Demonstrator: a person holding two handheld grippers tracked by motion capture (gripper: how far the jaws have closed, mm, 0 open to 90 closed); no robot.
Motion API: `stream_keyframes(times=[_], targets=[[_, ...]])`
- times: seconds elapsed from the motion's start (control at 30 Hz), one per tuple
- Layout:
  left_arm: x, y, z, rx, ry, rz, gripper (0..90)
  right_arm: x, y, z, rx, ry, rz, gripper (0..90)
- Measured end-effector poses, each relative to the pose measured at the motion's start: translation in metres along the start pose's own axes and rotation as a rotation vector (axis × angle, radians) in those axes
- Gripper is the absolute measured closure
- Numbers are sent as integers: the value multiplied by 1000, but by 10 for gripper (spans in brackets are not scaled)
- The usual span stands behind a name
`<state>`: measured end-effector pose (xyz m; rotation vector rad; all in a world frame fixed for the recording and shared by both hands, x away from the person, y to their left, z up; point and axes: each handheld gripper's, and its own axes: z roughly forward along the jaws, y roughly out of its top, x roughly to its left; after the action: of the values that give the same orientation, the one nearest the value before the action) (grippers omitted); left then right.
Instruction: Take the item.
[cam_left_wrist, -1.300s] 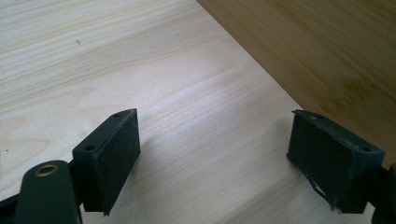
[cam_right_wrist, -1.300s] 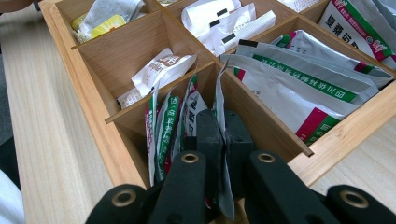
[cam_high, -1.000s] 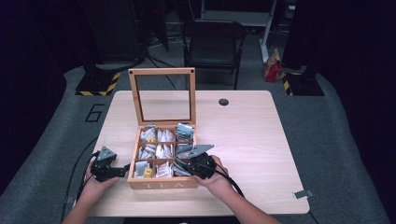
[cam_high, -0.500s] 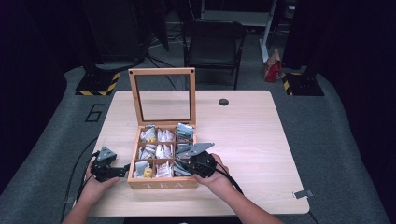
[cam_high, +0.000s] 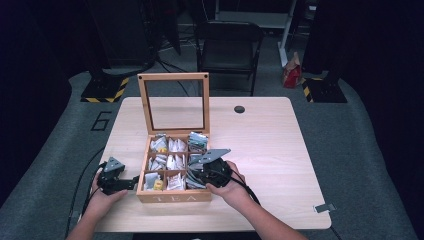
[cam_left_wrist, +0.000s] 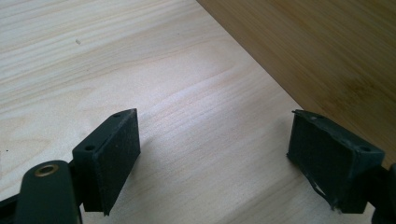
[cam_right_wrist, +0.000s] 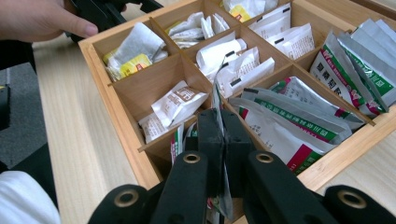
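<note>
So far I have only the pinch done: my right tongs (cam_right_wrist: 223, 140) are pressed together on the edge of a thin sachet (cam_right_wrist: 217, 100), which stands on edge over the box's near-right compartment, seen close up in the right gripper view. In the high view those same tongs (cam_high: 196, 172) sit over the near-right part of the wooden tea box (cam_high: 172, 196), which stands near the desk's near edge, left of its middle, with its glass lid (cam_high: 173, 102) propped upright at the back. The sachet is not yet clear of the box, as far as I can judge; its lower end is hidden behind my jaws, among the green and red packets (cam_right_wrist: 289, 116) stacked there. My left tongs (cam_left_wrist: 219, 154) are spread and hold nothing, lying low over bare desk (cam_left_wrist: 140, 60) with one jaw close by the box's left wall (cam_left_wrist: 327, 56); in the high view they (cam_high: 134, 181) rest just beside that wall. What is left, I think, is to draw the sachet out and set it somewhere. The other compartments look untouched, still full of bags.
</note>
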<state>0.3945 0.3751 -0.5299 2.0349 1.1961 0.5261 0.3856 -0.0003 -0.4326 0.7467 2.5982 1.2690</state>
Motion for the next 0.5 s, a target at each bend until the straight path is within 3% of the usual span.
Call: stream_keyframes(times=[0.5], targets=[[0,0,0,0,0,0,163,-3,14,-12,-16,12,-1,890]])
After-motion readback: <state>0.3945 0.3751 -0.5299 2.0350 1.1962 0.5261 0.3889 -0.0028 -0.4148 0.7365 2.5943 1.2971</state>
